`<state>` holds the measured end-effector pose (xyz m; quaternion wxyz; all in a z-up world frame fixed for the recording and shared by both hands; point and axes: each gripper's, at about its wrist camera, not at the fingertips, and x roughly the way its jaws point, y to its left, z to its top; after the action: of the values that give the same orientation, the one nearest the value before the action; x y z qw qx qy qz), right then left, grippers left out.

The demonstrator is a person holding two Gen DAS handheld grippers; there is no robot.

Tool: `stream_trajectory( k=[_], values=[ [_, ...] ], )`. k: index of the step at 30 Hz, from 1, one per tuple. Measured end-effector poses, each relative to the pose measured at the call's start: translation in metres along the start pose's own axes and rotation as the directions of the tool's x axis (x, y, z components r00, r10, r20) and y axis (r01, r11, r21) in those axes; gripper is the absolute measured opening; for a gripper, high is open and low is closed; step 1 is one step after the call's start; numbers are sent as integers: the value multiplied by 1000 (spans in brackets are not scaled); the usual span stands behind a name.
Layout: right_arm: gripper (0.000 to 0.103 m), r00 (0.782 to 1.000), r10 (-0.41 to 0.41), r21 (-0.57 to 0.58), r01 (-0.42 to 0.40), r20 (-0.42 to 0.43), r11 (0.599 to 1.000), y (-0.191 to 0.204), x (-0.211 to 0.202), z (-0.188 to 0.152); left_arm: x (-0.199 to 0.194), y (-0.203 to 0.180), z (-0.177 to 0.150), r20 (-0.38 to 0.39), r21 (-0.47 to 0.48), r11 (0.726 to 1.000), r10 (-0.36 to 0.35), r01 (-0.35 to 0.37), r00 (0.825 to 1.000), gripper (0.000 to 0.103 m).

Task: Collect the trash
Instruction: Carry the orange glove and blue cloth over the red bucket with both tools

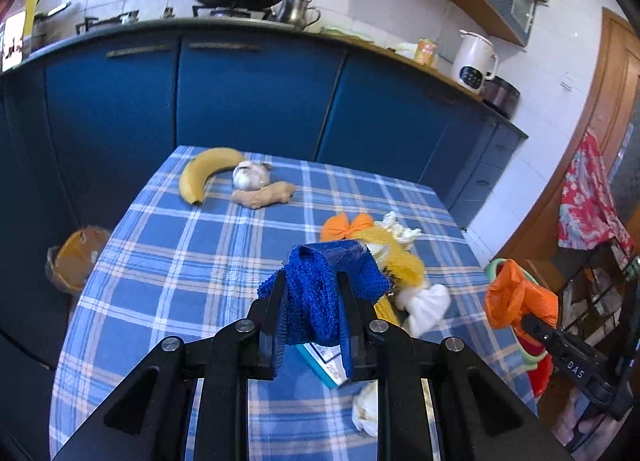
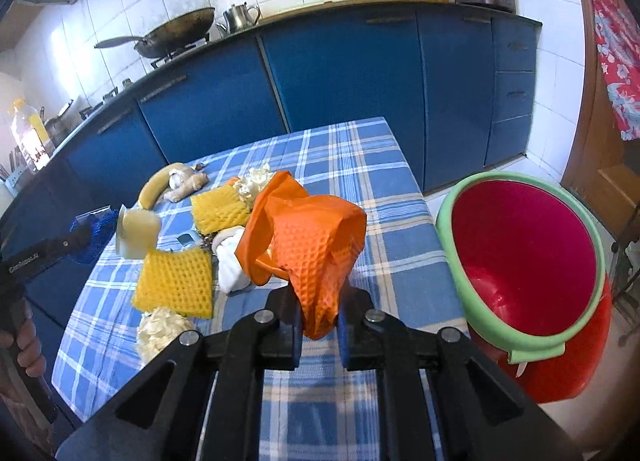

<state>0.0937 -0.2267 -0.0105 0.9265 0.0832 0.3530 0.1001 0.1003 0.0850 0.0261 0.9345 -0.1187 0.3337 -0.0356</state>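
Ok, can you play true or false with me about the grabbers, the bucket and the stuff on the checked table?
1. The left gripper is pinching a crumpled blue foam net. True.
2. The right gripper is empty. False: it is shut on a crumpled orange foam net.
3. The red plastic bucket with the green rim stands on the table. False: it stands beside the blue checked tablecloth, past the table's right edge in the right wrist view.
4. A yellow banana lies near the far end of the table, by a white garlic bulb. True.
5. The orange net is already inside the bucket. False: it hangs from the right gripper, above the table.
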Motion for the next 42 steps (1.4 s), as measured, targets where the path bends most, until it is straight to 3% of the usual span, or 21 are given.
stream_trajectory(
  k=[7,16,25,33,42],
  values=[
    [16,999,23,-4,-23,34,1000,5,-19,-4,-7,-11,-9,-29,0,997,-80,80,996,22],
    [16,998,42,-16,-42,36,999,12,-23,-7,11,11,-34,-94,-37,999,18,-22,995,22],
    [16,999,33,8,-33,26,999,3,-20,-6,5,7,-31,-65,6,998,57,-57,996,22],
    [16,998,-11,35,9,55,999,-16,-32,-3,11,-20,-21,-70,55,998,19,-15,997,22],
    [16,991,-99,79,92,87,993,-59,-48,8,36,-90,-5,-101,170,982,-68,84,993,22]
  ],
)
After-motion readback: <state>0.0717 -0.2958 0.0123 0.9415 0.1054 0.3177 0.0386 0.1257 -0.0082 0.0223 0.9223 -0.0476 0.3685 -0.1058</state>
